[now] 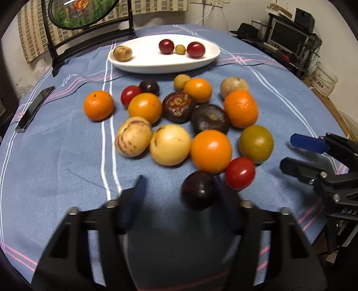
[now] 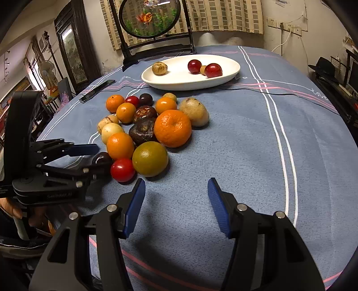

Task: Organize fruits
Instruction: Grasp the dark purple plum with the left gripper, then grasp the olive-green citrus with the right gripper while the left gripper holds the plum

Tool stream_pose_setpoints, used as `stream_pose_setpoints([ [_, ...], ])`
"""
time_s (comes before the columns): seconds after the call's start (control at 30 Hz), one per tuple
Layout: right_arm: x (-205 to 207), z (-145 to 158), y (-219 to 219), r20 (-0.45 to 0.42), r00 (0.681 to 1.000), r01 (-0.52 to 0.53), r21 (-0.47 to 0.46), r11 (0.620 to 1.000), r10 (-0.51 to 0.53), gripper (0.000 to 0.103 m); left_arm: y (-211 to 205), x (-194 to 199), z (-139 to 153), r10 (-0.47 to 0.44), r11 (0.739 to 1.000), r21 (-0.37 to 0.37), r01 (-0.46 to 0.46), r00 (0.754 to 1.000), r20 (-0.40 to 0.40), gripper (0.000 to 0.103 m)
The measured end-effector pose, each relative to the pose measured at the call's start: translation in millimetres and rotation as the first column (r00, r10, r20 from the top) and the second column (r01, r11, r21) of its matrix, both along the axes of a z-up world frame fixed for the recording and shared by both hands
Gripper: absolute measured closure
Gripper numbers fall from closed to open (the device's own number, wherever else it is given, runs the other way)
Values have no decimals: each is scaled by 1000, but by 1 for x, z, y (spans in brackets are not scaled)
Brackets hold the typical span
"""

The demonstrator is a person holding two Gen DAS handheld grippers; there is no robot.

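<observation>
A pile of several fruits lies on the blue tablecloth (image 1: 56, 156): oranges, red tomatoes, dark purple fruits, pale yellow ones. A white oval plate (image 1: 210, 57) at the back holds two red fruits (image 1: 196, 49), a small yellow one and a speckled one (image 1: 122, 53). My left gripper (image 1: 179, 188) is open around a dark purple fruit (image 1: 198, 190), which sits against its right finger; in the right wrist view (image 2: 101, 159) the fruit lies between its fingers. My right gripper (image 2: 176, 192) is open and empty, just right of the pile.
A black phone (image 1: 33, 108) lies at the table's left edge. A dark wooden stand with a round painted panel (image 2: 148, 18) stands behind the plate. A thin black cable (image 2: 279, 93) runs across the cloth in front of the plate. Shelves and furniture line the room's sides.
</observation>
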State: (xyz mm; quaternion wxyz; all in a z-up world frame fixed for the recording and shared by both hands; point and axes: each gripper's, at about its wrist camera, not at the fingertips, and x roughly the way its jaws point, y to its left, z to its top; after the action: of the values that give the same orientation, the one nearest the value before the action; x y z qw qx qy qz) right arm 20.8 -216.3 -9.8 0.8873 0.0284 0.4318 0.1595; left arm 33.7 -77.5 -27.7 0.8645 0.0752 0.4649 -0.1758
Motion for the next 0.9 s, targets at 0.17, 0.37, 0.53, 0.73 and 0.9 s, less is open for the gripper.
stream_pose_setpoints([
  [0.17,1,0,3,-4,1000,-4,-7,1000,4,44,-2,-4,3,-45,999,4,45,999,16,76],
  [0.37,7,-5,14,-35,999,-5,-73,997,2,44,16,-2,6,0,1000,-12,0,1000,1,76],
  [0.53,16,-9,23,-56,998,-7,-115,993,0,44,21,-4,4,3,1000,-14,-3,1000,-3,76],
  [0.73,28,-10,41,-65,998,-36,-154,987,26,44,23,-4,3,-1,1000,-31,0,1000,-8,76],
  [0.9,39,-9,51,-60,997,-49,-134,990,41,50,25,-3,3,-4,999,-42,3,1000,-12,76],
])
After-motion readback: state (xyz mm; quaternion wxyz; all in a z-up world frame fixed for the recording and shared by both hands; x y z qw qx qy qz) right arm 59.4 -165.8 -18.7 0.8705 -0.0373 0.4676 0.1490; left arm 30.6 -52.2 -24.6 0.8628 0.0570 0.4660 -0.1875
